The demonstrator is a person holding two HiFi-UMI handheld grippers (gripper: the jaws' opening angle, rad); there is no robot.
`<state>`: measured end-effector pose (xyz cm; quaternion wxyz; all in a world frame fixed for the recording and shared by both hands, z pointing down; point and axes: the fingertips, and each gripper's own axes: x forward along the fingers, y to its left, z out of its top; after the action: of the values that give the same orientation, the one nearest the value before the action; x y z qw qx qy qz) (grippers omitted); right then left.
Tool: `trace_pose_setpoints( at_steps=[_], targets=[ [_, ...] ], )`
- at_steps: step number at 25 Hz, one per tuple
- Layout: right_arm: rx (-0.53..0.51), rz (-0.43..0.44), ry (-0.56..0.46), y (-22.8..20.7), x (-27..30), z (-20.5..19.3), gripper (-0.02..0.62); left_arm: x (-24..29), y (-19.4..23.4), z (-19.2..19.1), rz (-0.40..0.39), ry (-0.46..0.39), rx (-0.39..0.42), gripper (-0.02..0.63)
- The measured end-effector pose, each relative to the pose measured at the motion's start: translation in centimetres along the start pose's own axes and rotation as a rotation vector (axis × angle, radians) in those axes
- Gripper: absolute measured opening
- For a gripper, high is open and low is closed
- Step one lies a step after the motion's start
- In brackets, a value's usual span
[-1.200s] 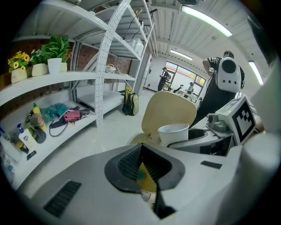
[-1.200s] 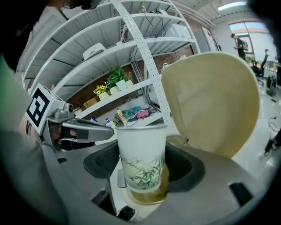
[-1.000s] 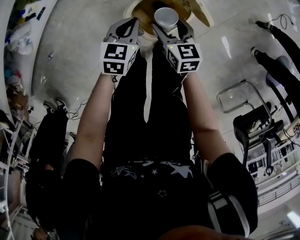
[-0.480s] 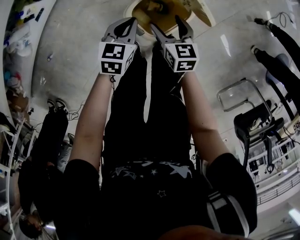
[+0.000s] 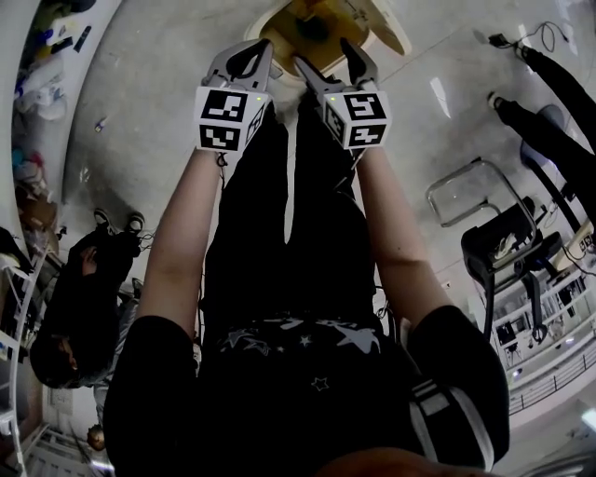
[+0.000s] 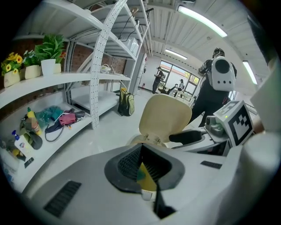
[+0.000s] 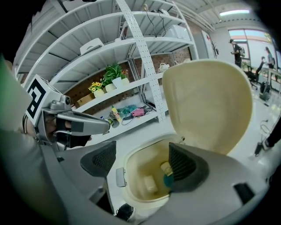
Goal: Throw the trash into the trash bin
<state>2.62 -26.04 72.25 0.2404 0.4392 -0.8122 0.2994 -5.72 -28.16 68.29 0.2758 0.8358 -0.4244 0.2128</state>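
The cream trash bin (image 5: 279, 20) stands on the floor ahead of me with its lid (image 5: 389, 28) swung up. My right gripper (image 5: 326, 54) hangs over its mouth, open, with nothing between the pads. In the right gripper view the open jaws (image 7: 142, 165) frame the bin (image 7: 131, 169); a pale cup (image 7: 166, 168), a teal scrap (image 7: 167, 180) and a white piece (image 7: 149, 183) lie inside. My left gripper (image 5: 244, 56) is beside it on the left, fingertips together and holding nothing; in its own view (image 6: 141, 151) the lid (image 6: 167, 116) rises just beyond.
White shelving (image 7: 131, 57) with potted plants (image 7: 115, 72), bottles and bags stands behind the bin. A metal-framed chair (image 5: 475, 200) and equipment are at the right. One person stands lower left (image 5: 79, 298), another behind the lid (image 6: 217, 83).
The pale cup that was between my right gripper's jaws a second ago has left them, and the jaws stand wider. Both grippers sit slightly higher in view. The person at lower left has shifted.
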Motion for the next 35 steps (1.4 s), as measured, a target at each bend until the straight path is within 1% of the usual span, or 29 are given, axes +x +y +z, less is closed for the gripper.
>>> trace_pose_setpoints(
  at_steps=[4,7,12,18,21,23,27,30,35],
  targets=[
    [-0.014,0.001,-0.001,0.5,-1.1,1.1,0.376,-1.2,-0.9,1.4,-0.008,-0.020,0.013,0.009],
    [-0.008,0.008,-0.024,1.3,-1.8,2.7,0.376,-2.7,-1.2,2.7,-0.004,-0.038,0.017,0.009],
    [-0.016,0.027,-0.028,3.6,-4.3,4.5,0.374,-6.2,-2.7,4.8,-0.022,-0.068,0.025,0.009],
    [-0.042,0.007,-0.044,5.4,-6.6,7.8,0.373,-9.1,-2.6,8.9,-0.023,-0.125,0.027,0.009],
    [-0.045,-0.020,-0.042,5.9,-8.4,8.9,0.339,-10.4,-3.1,10.3,-0.030,-0.138,0.030,0.009],
    [-0.042,-0.027,-0.047,6.5,-9.4,9.3,0.333,-11.2,-3.4,10.6,-0.044,-0.141,0.026,0.009],
    [0.002,-0.044,-0.086,7.1,-11.3,10.4,0.296,-12.8,-3.9,10.3,-0.064,-0.141,0.007,0.009],
    [0.027,-0.063,-0.095,6.9,-12.2,10.8,0.268,-13.7,-4.1,10.7,-0.066,-0.157,-0.007,0.009],
    [-0.006,-0.093,-0.118,7.4,-13.9,12.8,0.214,-14.7,-4.2,11.7,-0.060,-0.177,-0.024,0.009]
  ],
)
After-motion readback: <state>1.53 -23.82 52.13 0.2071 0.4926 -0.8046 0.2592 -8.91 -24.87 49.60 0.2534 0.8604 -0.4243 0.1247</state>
